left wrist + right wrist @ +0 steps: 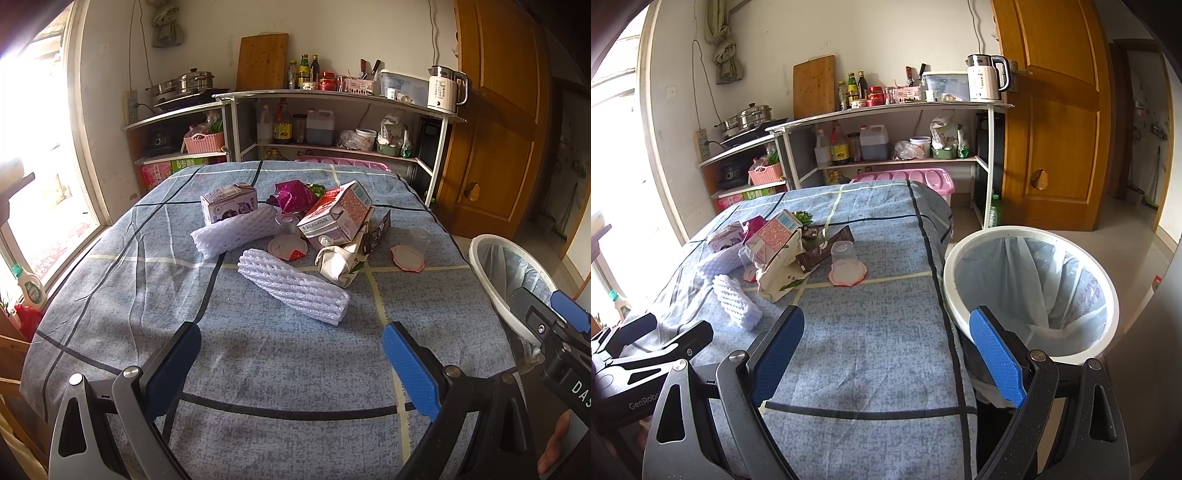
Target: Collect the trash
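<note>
We see a surface (110,288) covered in blue checked cloth, with trash piled at its middle: two cartons (338,214), white foam sleeves (293,291), a purple wrapper (293,195), and plastic cups (843,254). Our left claw (291,365) hovers released and empty, the nearest foam sleeve just ahead of it. Our right claw (886,354) is also released and empty at the surface's right edge, the pile well ahead to its left. A lined white bin (1030,295) stands beside that edge.

We see both grippers alike — left gripper (291,363), right gripper (886,354): blue textured pads, dark grey arms w/ silver screws, white "GenRobo" lettering — bare fingertip skin.
</note>
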A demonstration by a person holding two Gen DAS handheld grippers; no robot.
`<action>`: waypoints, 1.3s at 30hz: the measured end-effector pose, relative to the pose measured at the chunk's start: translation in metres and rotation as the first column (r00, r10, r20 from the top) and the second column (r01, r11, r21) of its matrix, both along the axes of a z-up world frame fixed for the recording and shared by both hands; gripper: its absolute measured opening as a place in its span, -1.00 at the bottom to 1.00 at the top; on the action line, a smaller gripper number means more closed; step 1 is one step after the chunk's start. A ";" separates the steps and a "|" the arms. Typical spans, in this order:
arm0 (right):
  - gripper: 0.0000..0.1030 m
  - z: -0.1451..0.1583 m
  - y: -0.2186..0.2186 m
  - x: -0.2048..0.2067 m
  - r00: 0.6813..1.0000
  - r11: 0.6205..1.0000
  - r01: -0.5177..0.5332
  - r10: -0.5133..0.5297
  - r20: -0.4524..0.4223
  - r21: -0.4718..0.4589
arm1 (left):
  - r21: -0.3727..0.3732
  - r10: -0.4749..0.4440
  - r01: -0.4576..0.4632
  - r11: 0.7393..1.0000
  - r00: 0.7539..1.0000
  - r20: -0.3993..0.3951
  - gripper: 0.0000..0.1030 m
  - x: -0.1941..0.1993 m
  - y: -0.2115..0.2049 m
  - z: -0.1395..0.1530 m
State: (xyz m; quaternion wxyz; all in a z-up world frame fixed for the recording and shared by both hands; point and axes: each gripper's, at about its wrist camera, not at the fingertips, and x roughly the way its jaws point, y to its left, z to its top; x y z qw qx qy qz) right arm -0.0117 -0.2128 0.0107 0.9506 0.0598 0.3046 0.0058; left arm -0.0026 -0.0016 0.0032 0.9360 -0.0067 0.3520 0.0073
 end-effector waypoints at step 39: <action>0.77 -0.026 0.008 0.103 0.992 0.993 -0.113 0.114 -0.053 0.027 | -0.134 -0.025 0.010 0.991 0.994 -0.110 0.94 0.072 0.050 -0.025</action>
